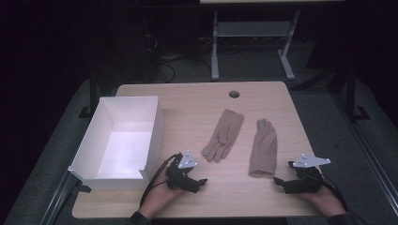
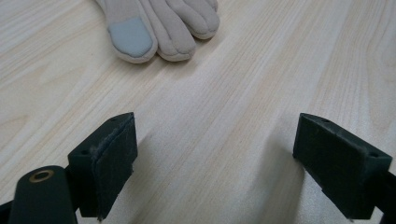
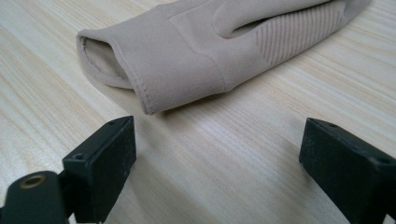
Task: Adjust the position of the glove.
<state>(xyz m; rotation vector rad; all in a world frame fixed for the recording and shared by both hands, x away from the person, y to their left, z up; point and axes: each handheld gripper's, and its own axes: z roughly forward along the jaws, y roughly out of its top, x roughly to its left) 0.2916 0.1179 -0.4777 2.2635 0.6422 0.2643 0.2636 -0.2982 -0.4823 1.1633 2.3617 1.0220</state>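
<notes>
Two beige gloves lie flat on the wooden table. The left glove points its fingers toward me; its fingertips, one with a grey pad, lie just ahead of my left gripper. The right glove points its fingers away, and its open cuff lies just ahead of my right gripper. My left gripper rests near the front edge, open with nothing between its jaws. My right gripper is open too, beside that glove's cuff.
A white open box stands at the table's left side, close to my left hand. A round cable hole sits near the far edge. Desk legs and cables stand on the dark floor beyond.
</notes>
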